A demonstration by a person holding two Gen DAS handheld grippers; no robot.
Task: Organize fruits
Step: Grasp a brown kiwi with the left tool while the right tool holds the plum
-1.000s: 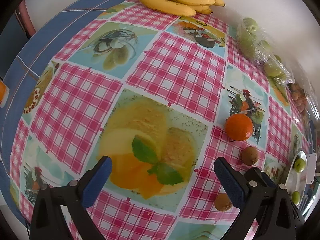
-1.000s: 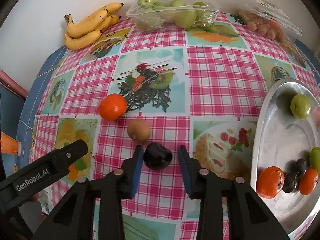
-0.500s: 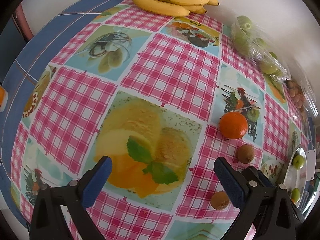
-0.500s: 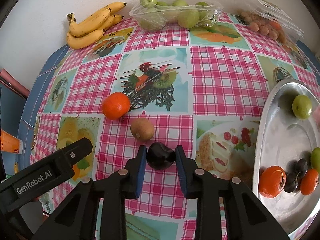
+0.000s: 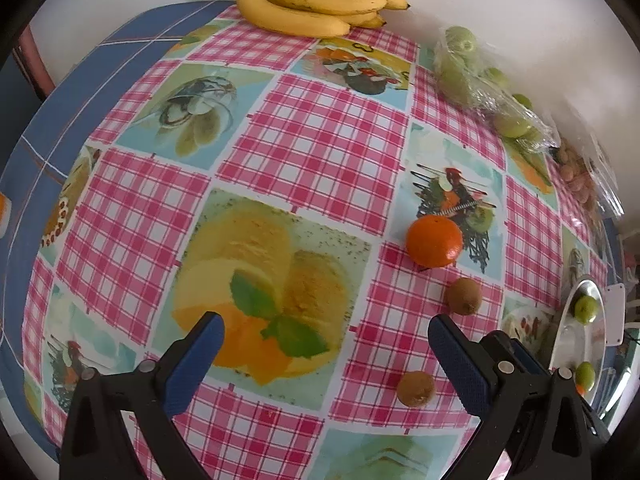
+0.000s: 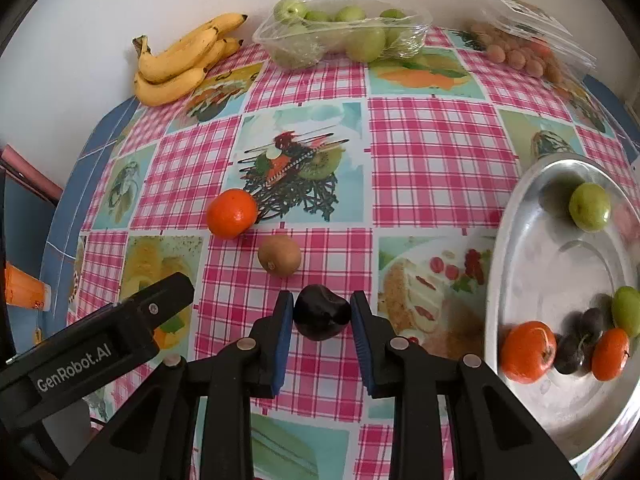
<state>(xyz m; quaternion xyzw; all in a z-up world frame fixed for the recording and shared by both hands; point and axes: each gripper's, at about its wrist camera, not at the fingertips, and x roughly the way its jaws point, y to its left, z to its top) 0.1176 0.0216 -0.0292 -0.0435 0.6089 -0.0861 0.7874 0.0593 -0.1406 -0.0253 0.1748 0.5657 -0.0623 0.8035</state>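
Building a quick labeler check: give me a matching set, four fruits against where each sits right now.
Things:
1. dark plum
2. bananas
3. kiwi
4. green fruit

Places:
A. on the metal tray
B. by the wall, at the cloth's far edge
C. between the right gripper's fingers
D. on the cloth next to the loose orange

Pairs: 1-C, 2-B, 3-D, 4-A

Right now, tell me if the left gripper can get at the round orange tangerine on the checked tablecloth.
Probably yes: the left gripper is open and empty, and bare tablecloth lies between it and the tangerine; only a brown kiwi sits nearby.
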